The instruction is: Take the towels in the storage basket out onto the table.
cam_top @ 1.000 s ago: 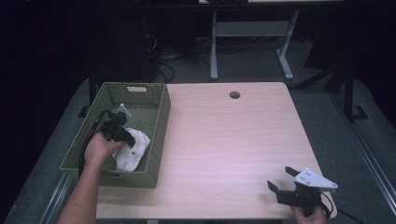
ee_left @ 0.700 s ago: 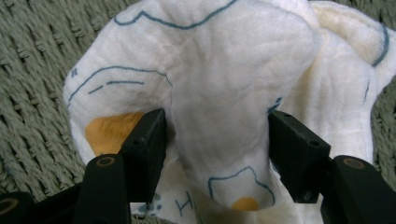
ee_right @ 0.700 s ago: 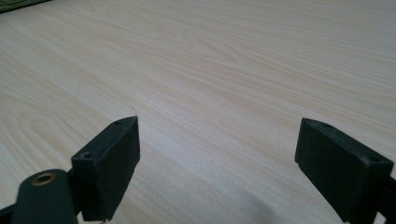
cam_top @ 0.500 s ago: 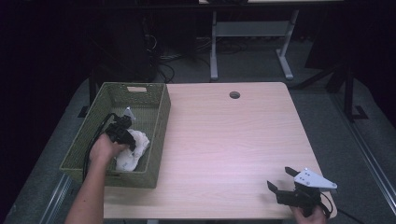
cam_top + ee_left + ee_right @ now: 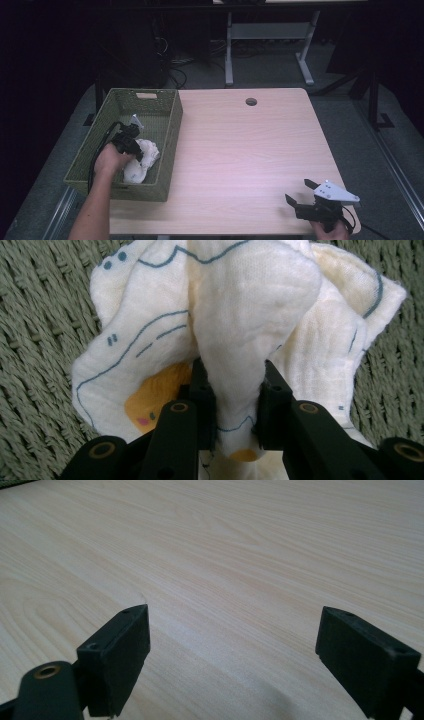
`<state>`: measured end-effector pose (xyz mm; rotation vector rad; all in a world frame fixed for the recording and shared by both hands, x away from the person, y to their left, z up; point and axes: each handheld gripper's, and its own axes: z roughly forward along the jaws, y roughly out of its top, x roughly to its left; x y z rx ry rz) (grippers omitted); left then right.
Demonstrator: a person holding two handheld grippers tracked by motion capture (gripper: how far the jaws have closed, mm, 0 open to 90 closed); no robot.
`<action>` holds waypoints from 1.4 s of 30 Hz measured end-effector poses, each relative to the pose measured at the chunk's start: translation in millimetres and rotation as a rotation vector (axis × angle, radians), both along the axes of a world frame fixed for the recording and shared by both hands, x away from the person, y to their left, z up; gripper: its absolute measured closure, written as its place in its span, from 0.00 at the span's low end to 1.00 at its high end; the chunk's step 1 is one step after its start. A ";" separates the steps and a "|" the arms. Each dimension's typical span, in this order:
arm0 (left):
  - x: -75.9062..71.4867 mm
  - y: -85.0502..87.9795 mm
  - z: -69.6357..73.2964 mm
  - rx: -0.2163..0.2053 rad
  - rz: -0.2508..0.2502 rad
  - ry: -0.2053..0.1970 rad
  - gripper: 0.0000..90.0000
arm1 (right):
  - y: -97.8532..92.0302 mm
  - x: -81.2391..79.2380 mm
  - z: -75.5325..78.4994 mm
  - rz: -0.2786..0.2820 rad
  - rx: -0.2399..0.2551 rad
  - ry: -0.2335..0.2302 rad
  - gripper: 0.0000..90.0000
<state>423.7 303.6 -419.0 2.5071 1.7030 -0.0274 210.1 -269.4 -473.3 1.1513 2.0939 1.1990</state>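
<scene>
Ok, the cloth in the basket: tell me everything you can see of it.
The cloth is white, soft, woven-looking fabric printed with thin blue lines, small blue dots and yellow-orange patches, one with a pink spot. It is crumpled, not folded flat, and lies on the floor of the green woven basket, toward its near right side. The left gripper pinches a raised fold of it between its black jaws.

— Where did the high view look from?
— Above the near edge, forward and down over the wooden table [image 5: 240, 150]; the right gripper view skimmed that tabletop closely, the left pressed near the cloth [image 5: 240, 320].
</scene>
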 end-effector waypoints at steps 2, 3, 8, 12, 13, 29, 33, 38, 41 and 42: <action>0.0 0.7 0.4 0.001 -0.010 -0.003 0.83 | 0.0 -0.4 0.2 -0.001 0.002 0.000 0.15; -0.8 0.4 1.2 -0.003 -0.004 -0.004 0.83 | 0.0 -0.4 0.2 -0.001 0.002 0.000 0.15; -2.4 1.9 12.1 -0.004 -0.025 -0.002 0.84 | -1.8 -0.1 0.0 -0.009 0.012 0.001 0.15; -6.7 3.9 26.4 -0.019 -0.046 -0.038 0.84 | -1.4 -0.4 0.6 -0.011 0.014 -0.002 0.15; -8.2 4.4 30.6 -0.022 -0.055 -0.051 0.84 | -1.3 -0.4 0.7 -0.011 0.014 -0.004 0.15; -26.0 23.7 87.3 -0.171 -0.050 -0.172 0.84 | -1.6 0.3 1.1 -0.012 0.010 -0.008 0.15; -29.0 33.2 92.7 -0.233 -0.016 -0.178 0.84 | -1.4 0.2 1.3 -0.011 0.009 -0.007 0.15; -30.8 42.1 99.6 -0.293 0.009 -0.192 0.84 | -1.8 0.5 1.3 -0.010 0.009 -0.006 0.15; -32.1 44.5 104.1 -0.313 0.011 -0.204 0.84 | -1.7 0.6 1.3 -0.011 0.009 -0.006 0.15; -32.1 44.5 104.1 -0.313 0.011 -0.204 0.84 | -1.7 0.6 1.3 -0.012 0.009 -0.006 0.15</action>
